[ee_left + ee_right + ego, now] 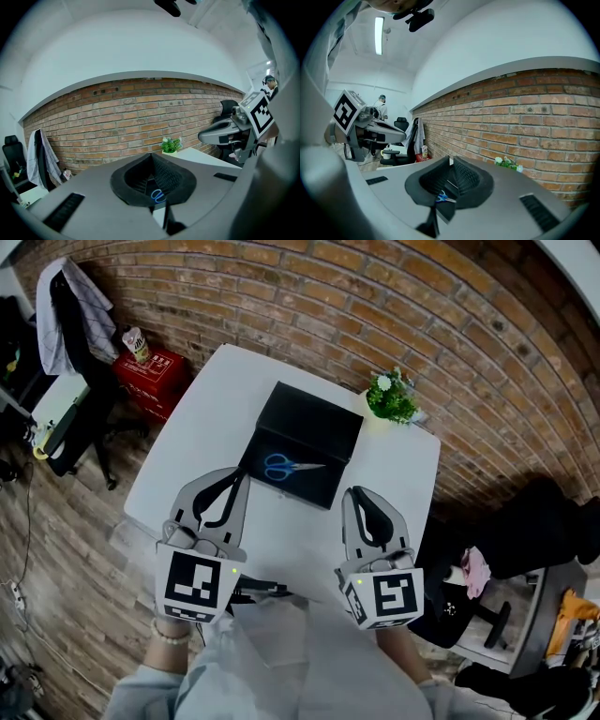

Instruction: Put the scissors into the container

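The blue-handled steel scissors (286,466) lie inside the flat black rectangular container (319,423) at frame centre — handles left, blades right. We hold both jaws closed and empty below it — our left gripper (238,476) nearer than our right gripper (355,493).

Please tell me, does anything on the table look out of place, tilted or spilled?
Nothing stands out. The scissors lie flat inside the black container. The small plant stands upright at a far corner of the white table. Nothing is spilled or visibly damaged.
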{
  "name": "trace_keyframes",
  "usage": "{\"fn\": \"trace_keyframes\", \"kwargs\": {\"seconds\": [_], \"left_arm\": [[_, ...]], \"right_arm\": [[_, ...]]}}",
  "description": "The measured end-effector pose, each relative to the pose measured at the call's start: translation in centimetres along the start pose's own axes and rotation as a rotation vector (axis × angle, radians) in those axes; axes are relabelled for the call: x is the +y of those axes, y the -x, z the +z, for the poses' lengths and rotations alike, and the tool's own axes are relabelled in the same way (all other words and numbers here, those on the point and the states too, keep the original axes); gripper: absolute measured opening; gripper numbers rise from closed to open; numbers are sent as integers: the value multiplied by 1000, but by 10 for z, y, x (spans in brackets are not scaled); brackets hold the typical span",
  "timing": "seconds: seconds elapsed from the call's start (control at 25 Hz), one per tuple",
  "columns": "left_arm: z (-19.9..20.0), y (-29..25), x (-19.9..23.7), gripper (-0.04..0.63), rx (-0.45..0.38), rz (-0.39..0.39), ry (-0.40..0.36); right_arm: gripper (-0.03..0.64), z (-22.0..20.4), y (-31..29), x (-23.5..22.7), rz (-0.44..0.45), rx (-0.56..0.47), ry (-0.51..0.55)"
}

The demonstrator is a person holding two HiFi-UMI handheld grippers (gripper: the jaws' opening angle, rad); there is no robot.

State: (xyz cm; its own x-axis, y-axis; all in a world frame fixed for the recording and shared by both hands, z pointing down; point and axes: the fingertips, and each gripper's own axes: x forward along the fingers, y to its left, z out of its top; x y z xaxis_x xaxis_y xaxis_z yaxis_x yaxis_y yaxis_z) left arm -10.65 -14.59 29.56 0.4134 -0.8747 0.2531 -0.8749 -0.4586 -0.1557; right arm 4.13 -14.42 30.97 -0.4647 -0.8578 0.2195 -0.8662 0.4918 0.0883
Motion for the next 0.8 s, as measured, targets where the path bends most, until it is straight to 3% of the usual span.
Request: {"fn": "trace_keyframes", "kwargs": {"seconds": [0.8], "left_arm": [[-5,-2,-3,18,15,-37,0]], "right_arm": [[55,-2,2,6,-15,16,4]]}}
